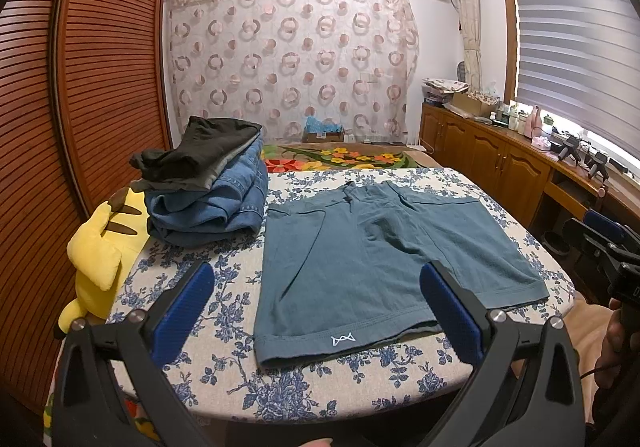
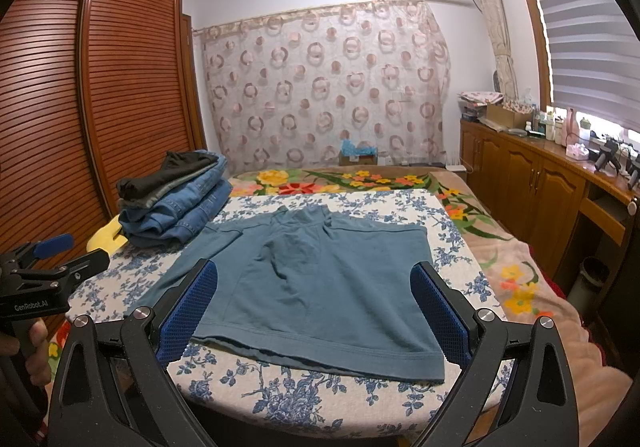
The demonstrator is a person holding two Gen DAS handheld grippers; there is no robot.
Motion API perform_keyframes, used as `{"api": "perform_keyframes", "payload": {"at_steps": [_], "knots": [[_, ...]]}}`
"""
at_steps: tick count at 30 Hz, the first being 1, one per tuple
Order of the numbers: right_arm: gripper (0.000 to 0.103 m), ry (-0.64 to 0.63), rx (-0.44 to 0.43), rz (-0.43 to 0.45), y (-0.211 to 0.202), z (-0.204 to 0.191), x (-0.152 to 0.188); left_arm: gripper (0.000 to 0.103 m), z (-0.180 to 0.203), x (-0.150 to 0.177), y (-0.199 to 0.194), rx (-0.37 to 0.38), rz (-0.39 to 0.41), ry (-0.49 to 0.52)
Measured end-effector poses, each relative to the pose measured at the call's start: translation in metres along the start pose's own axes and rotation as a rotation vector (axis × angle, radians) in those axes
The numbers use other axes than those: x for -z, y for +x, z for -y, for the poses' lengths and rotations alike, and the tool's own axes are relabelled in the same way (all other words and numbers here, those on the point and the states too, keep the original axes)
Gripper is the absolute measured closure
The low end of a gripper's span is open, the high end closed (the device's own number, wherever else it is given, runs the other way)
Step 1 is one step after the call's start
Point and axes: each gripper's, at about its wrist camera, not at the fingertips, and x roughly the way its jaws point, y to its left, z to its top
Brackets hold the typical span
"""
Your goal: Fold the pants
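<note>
Two views. From the left wrist, the blue shorts [image 1: 372, 263] lie flat on the flowered tabletop [image 1: 224, 367], a clothes stack [image 1: 208, 187] at ten o'clock. The left gripper [image 1: 318, 317] gapes wide, empty, above the near hem.

From the right wrist, the right gripper [image 2: 314, 307] likewise spreads wide over the shorts [image 2: 316, 287], gripping nothing.

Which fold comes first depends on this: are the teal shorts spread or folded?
Spread: teal shorts lie flat, both legs side by side, waistband far.
</note>
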Motion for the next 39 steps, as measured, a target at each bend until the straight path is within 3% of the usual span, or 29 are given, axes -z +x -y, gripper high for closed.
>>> {"api": "perform_keyframes", "payload": {"at_steps": [33, 39], "knots": [[0.004, 0.002, -0.001, -0.002, 0.000, 0.001, 0.000, 0.000, 0.000, -0.003, -0.004, -0.001, 0.006, 0.000], [0.004, 0.002, -0.009, -0.022, 0.003, 0.002, 0.003, 0.000, 0.005, -0.007, 0.006, -0.005, -0.027, -0.001]]}}
